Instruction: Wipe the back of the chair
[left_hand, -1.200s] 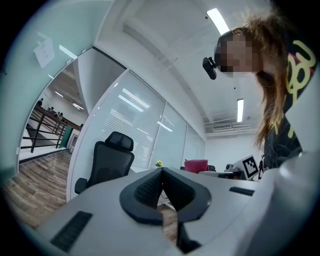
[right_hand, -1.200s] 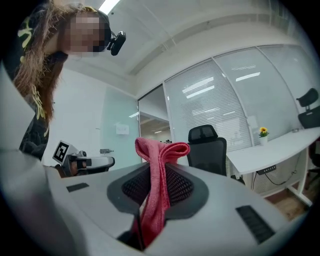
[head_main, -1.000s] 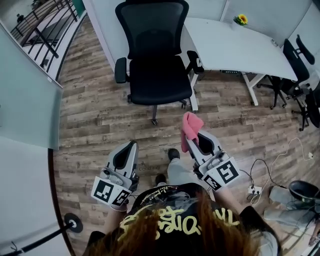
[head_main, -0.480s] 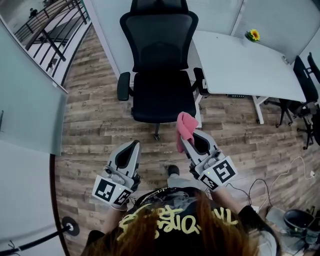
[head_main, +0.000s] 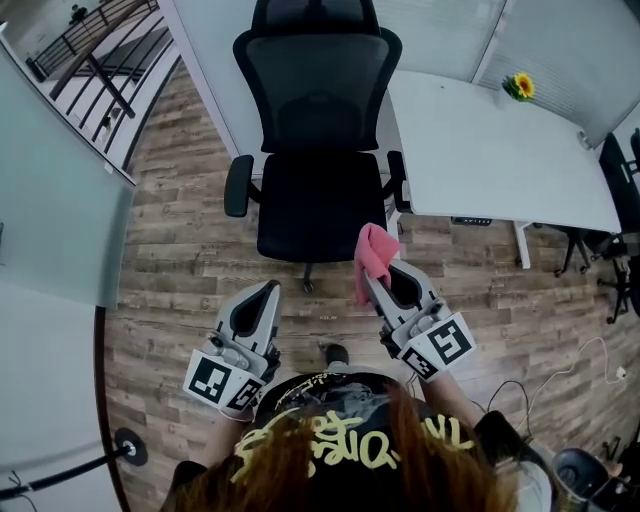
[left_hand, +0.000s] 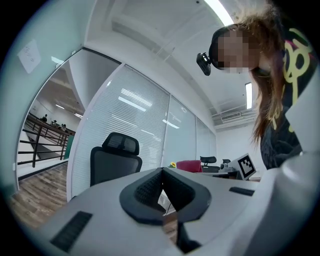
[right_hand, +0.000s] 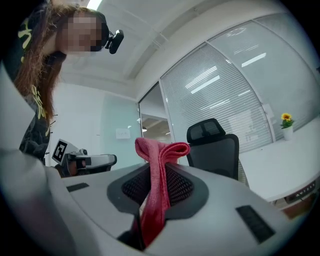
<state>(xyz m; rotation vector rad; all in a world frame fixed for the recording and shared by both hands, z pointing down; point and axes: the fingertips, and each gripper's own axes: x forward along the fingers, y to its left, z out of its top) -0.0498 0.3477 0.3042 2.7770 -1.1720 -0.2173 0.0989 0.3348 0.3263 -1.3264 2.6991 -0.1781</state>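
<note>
Closest in, the left gripper (head_main: 268, 290) has its fingers (left_hand: 146, 189) pressed together with nothing between them. Beside it, the right gripper (head_main: 373, 283) has its fingers clamped on a pink cloth (head_main: 374, 256), which sticks up folded above the tips. Both hover over the wood floor (head_main: 180, 250). Ahead, the black chair (head_main: 316, 110) faces the person, seat nearest, its back upright and well apart from the cloth. To its right is a white desk (head_main: 500, 150) with a small yellow flower (head_main: 518, 86) near the far edge.
</note>
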